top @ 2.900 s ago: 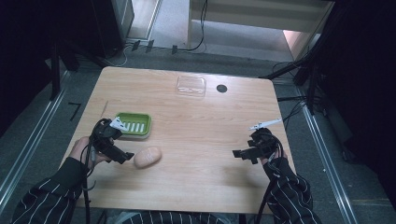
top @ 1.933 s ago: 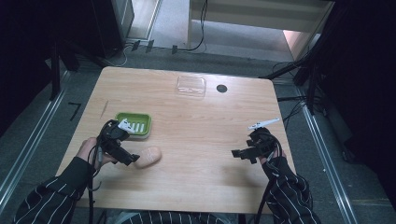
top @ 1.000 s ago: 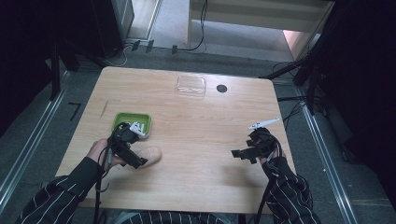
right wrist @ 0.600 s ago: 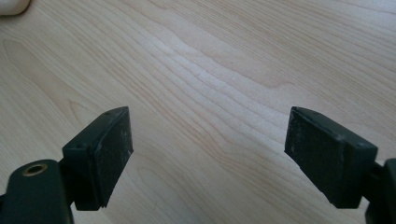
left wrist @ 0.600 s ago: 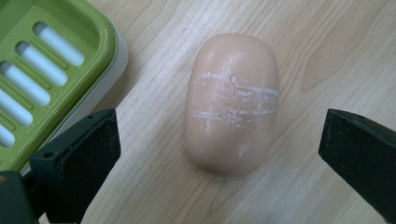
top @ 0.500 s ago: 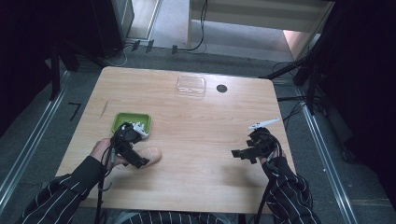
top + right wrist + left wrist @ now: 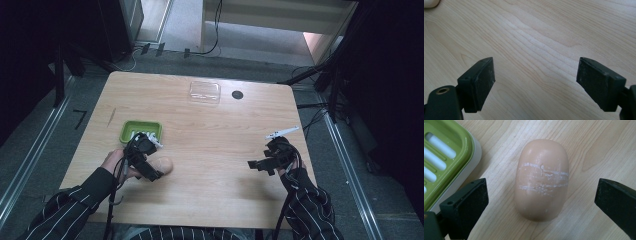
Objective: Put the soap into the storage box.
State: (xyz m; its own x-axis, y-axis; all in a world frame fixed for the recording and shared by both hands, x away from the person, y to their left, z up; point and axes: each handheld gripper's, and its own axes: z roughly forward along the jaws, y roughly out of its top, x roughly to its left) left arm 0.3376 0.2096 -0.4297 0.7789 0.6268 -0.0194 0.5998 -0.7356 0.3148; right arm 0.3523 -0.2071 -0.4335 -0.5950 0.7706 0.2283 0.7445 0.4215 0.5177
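Two grippers are being held over a pale wooden table [image 7: 210,130], one in each of the person's hands. On the near left part of the table, the left gripper [image 7: 541,202] is being held low over a tan oval bar of soap [image 7: 542,178], and its jaws are being kept wide apart, one on each side of the bar, with clear wood showing between each jaw and the soap; nothing is being gripped. White scuffed lines are being shown across the middle of the soap, which is lying flat on the wood. Just beside it, a green slotted soap dish [image 7: 441,157] on a pale base is being seen at the upper left of the left gripper view, close to the bar but apart from it. In the high view the soap [image 7: 164,164] is being partly covered by the left gripper [image 7: 145,160], with the dish [image 7: 131,129] lying just beyond them. Well apart, near the table's right edge, the right gripper [image 7: 257,165] is being held above bare wood with its jaws spread wide, and nothing is being held between them; in its own view, the right gripper [image 7: 535,82] is being pointed at plain wood grain. At the far side of the table, a clear plastic lid [image 7: 204,91] is lying beside a small black disc [image 7: 237,94].
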